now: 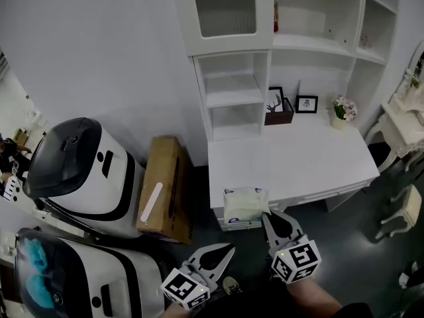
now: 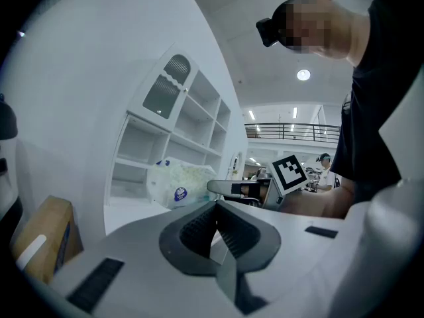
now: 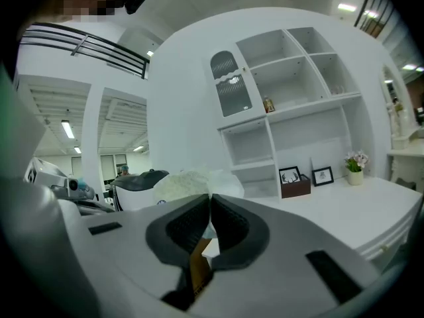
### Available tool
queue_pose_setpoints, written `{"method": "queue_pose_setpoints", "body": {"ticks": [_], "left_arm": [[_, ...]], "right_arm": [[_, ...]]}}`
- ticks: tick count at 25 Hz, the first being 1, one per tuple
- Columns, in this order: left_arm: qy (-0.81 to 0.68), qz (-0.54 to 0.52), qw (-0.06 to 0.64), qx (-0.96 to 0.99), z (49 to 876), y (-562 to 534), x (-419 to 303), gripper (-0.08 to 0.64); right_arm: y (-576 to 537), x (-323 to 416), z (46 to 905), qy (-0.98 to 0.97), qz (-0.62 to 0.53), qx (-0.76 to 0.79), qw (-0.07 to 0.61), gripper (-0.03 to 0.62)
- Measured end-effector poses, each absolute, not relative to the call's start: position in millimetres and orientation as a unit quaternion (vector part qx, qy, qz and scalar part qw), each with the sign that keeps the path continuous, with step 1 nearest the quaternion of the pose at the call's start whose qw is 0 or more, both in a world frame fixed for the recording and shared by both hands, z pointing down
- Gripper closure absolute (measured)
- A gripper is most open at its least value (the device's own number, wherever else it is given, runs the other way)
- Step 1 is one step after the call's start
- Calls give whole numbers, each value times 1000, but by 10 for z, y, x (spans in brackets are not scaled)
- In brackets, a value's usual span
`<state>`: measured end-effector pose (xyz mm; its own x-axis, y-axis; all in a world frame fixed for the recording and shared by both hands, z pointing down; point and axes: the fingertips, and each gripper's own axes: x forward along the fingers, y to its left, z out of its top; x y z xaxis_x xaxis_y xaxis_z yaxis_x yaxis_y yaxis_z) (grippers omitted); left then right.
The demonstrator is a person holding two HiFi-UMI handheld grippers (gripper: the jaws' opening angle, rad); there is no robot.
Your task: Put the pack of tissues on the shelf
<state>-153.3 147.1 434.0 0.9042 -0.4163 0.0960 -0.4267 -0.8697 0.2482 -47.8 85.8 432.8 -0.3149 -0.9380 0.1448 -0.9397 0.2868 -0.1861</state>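
Note:
The pack of tissues (image 1: pixel 244 205) is a soft white bundle with a blue logo at the front edge of the white desk (image 1: pixel 298 158). My right gripper (image 1: pixel 266 216) is shut, its tips pinching the pack's right corner. In the right gripper view the pack (image 3: pixel 192 183) bulges just beyond the closed tips of the right gripper (image 3: pixel 211 201). My left gripper (image 1: pixel 228 247) hangs lower left of the pack, shut and empty. The left gripper view shows the left gripper (image 2: pixel 215 211), with the pack (image 2: pixel 175 183) beyond it. The white shelf unit (image 1: pixel 228 98) rises at the desk's back.
A brown cardboard box (image 1: pixel 162 187) leans by the desk's left side. Two white robot machines (image 1: pixel 79 171) stand further left. Picture frames (image 1: pixel 306 103), a dark wooden box (image 1: pixel 278 114) and a flower pot (image 1: pixel 342 109) sit at the desk's back. A white chair (image 1: pixel 404 211) is right.

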Motion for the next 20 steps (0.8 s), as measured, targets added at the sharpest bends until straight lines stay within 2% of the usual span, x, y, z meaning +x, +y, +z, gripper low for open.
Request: {"method": "queue_pose_setpoints", "body": {"ticks": [20], "left_arm": [[-208,10,131,969,4326,1471,-1586,555]], "right_arm": [[850,-502,4304,-795,123,594,6,583]]}}
